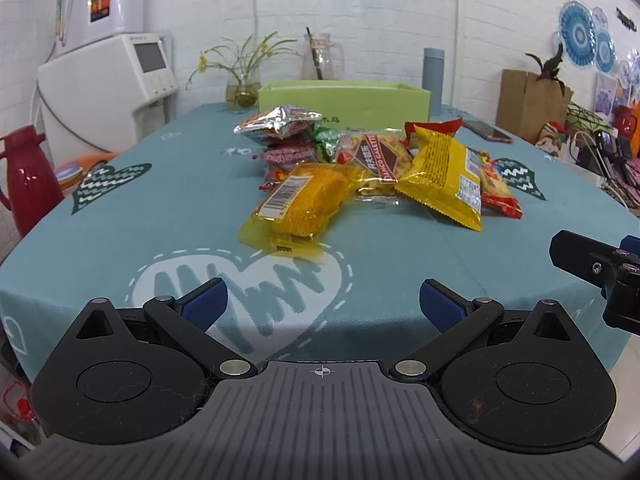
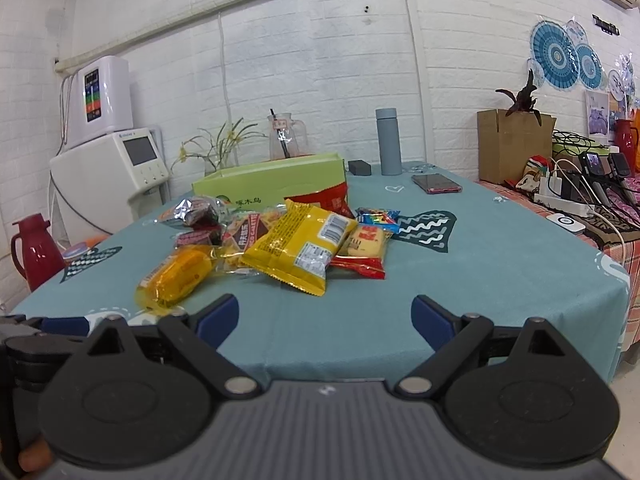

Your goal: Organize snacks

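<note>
A pile of snack packets lies mid-table on the teal cloth (image 1: 160,216). Nearest is a clear yellow packet (image 1: 304,204) (image 2: 176,276). To its right lies a large yellow bag (image 1: 444,176) (image 2: 304,248), with a red and yellow packet (image 1: 500,192) (image 2: 364,248) beside it. Silver and red packets (image 1: 280,120) (image 2: 196,208) lie behind. An open green box (image 1: 344,100) (image 2: 272,180) stands behind the pile. My left gripper (image 1: 322,304) is open and empty above the table's near edge. My right gripper (image 2: 326,320) is open and empty, to the right of the left one.
A phone (image 2: 436,183), a grey flask (image 2: 388,142), a glass jug (image 2: 286,138) and a flower vase (image 1: 242,88) stand at the back. A red thermos (image 1: 28,176) and a white appliance (image 1: 108,88) stand left of the table. A side table with cables (image 2: 580,196) is at right.
</note>
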A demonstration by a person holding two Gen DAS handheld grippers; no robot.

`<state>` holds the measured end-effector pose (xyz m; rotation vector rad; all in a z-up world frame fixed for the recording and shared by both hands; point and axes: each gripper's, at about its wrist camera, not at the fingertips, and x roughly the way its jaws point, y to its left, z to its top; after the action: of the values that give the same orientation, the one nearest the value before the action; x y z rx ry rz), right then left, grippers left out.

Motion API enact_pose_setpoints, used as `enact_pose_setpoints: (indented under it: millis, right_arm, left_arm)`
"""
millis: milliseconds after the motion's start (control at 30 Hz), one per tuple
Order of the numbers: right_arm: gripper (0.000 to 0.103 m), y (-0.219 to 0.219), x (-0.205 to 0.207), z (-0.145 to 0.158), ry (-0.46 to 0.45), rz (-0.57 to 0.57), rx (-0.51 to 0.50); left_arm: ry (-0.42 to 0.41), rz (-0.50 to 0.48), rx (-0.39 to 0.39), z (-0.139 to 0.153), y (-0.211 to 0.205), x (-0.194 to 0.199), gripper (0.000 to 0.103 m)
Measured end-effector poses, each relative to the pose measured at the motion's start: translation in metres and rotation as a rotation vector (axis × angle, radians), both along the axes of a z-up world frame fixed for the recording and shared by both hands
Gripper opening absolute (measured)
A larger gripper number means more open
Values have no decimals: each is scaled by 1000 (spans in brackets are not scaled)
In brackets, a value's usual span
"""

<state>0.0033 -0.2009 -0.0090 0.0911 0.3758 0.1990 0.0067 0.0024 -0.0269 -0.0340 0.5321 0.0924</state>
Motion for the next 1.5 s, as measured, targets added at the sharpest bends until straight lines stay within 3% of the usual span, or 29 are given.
enact_pose_setpoints:
  millis: [267, 400, 733, 833, 967, 1033, 1100, 1267, 1500]
  right_arm:
    - [93, 1, 2, -3, 7, 8, -4]
    - [93, -4, 12, -10, 25, -1, 19]
    - [93, 18, 109, -39, 118, 7, -101]
    - [93, 22, 116, -42, 112, 10, -145]
    - [93, 10, 119, -46, 81, 10, -91]
    - [93, 11, 119, -48, 66, 21, -140]
    - [93, 12, 125, -39, 122, 19, -133]
    - [93, 27, 128, -13, 173, 209, 10]
    - [93, 98, 143, -12, 236, 476, 4]
  left_arm:
    - [30, 0, -13, 2, 5, 12, 92]
    - [69, -8, -78, 3, 18, 31, 92]
    - [124, 32, -166, 5, 51, 68, 92]
    - [128, 50, -158, 10, 57, 80, 92]
    - [137, 67, -112, 18, 59, 99, 92]
    - [141, 64, -99, 21, 61, 109, 92]
    - [148, 44, -92, 25, 64, 119, 92]
    - [182, -52, -67, 29, 75, 139, 92]
    - [251, -202, -172, 29, 103, 161, 91]
